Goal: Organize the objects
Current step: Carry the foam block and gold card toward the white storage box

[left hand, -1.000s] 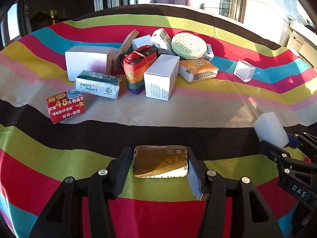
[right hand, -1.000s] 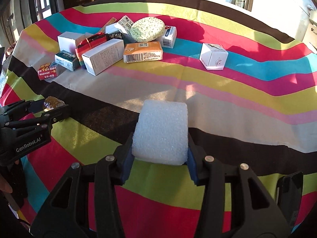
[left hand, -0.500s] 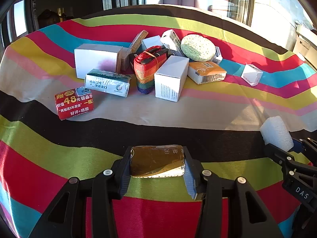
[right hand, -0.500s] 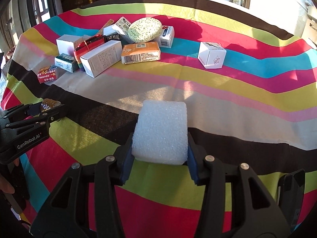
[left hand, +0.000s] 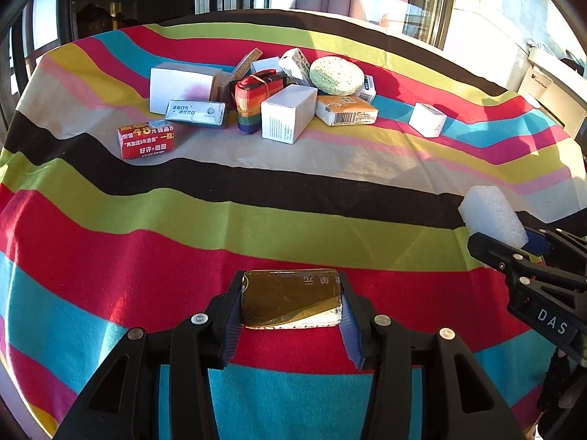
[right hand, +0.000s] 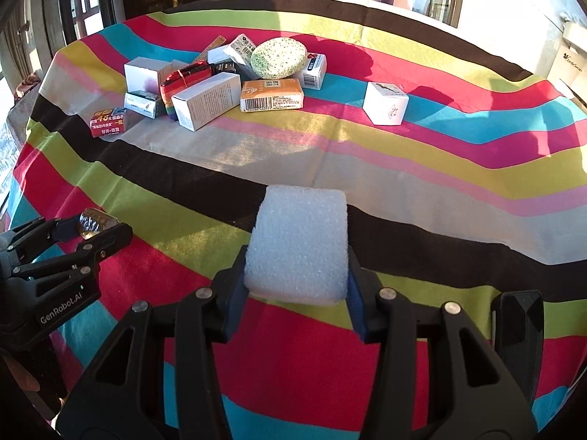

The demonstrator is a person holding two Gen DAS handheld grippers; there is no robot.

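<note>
My left gripper (left hand: 291,302) is shut on a gold foil packet (left hand: 290,299) and holds it above the near part of the striped tablecloth (left hand: 146,220). My right gripper (right hand: 297,253) is shut on a white foam block (right hand: 299,245). In the left wrist view the foam block (left hand: 491,216) and right gripper show at the right edge. In the right wrist view the left gripper (right hand: 91,225) with the gold packet (right hand: 95,220) shows at the left. A cluster of boxes lies at the far side.
The far cluster holds a white box (left hand: 290,112), a rainbow strap roll (left hand: 249,106), a green sponge disc (left hand: 335,75), an orange box (left hand: 346,110), a red packet (left hand: 146,139) and a teal box (left hand: 194,113). A small white cube box (left hand: 427,119) stands apart at the right.
Both grippers have pulled back toward the near edge and risen a little, each keeping its object. The far cluster now looks smaller and farther away.
</note>
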